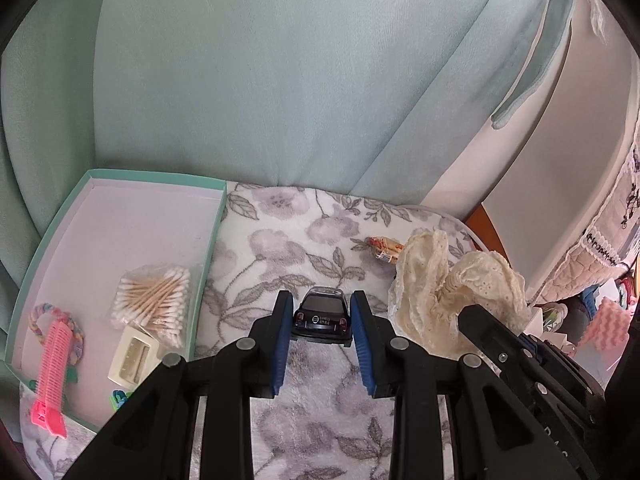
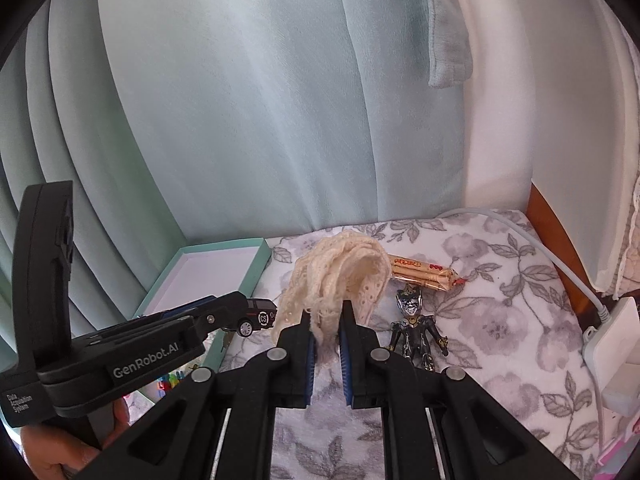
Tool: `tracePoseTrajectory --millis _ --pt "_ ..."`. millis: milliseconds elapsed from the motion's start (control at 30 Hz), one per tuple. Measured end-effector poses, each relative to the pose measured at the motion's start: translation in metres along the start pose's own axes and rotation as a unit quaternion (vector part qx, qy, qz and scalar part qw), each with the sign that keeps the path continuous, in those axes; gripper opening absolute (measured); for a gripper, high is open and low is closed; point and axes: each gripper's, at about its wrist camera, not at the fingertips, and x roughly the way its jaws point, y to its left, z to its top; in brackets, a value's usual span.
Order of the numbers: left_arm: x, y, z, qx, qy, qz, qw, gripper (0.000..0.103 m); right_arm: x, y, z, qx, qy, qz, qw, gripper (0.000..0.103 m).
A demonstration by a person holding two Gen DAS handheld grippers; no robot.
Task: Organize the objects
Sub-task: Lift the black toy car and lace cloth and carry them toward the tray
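— While both tongs are held over the floral blanket (image 1: 312,408), what is clamped by each?

— By the left tongs (image 1: 321,320) a black toy car (image 1: 320,316) is gripped; by the right tongs (image 2: 326,330), cream lace fabric (image 2: 336,276). A teal tray (image 1: 200,184) of cotton swabs (image 1: 154,296) is noted left of them.
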Motion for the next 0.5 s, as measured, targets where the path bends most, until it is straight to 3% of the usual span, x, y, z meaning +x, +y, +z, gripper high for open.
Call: tracePoseTrajectory --millis 500 --pt "-0.046 0.06 0.021 -0.032 -0.052 0.034 0.9976 0.03 0.016 0.06 0.012 -0.034 -0.003 0.029 0.999 0.011"
